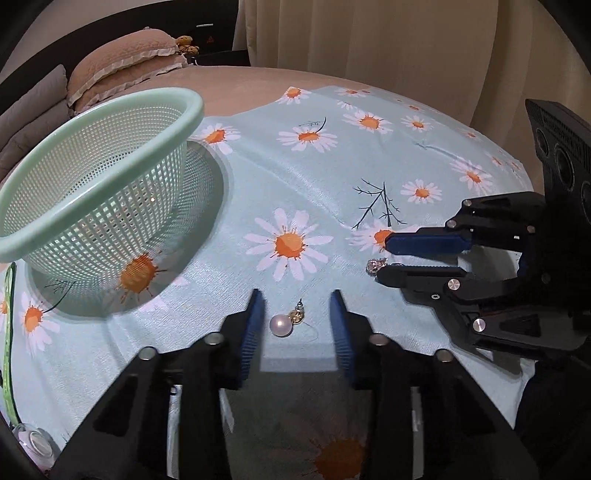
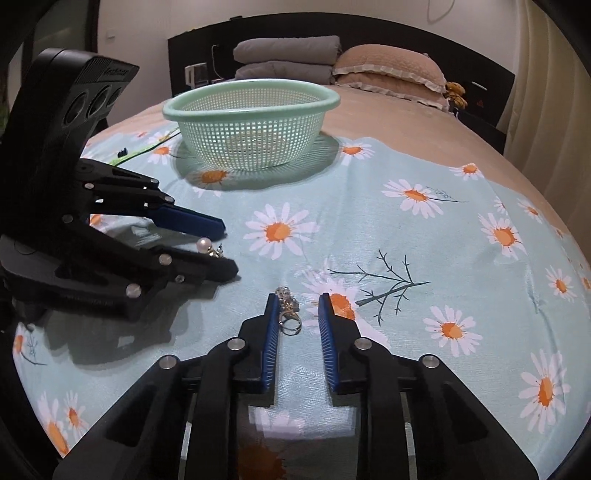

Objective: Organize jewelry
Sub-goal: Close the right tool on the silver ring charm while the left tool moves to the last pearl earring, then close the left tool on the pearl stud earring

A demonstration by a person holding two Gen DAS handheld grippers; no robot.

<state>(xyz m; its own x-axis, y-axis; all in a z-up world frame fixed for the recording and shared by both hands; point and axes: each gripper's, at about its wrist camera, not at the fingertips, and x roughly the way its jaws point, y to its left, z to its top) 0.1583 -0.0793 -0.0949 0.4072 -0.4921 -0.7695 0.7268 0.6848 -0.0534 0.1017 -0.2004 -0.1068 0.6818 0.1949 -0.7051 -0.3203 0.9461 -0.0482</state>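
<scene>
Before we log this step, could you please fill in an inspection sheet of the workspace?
surface: daisy-print pale blue cloth over a bed, lightly wrinkled.
job's things: mint-green plastic mesh basket, upright; pearl drop earring and silver clasp charm lying on the cloth.
clutter: green strap, white round object at the cloth edge.
grippers: left gripper open around the earring; right gripper open around the charm.
cables: thin cord on the far wall.
surroundings: beige frilled pillows, folded grey blankets, cream curtains.
</scene>
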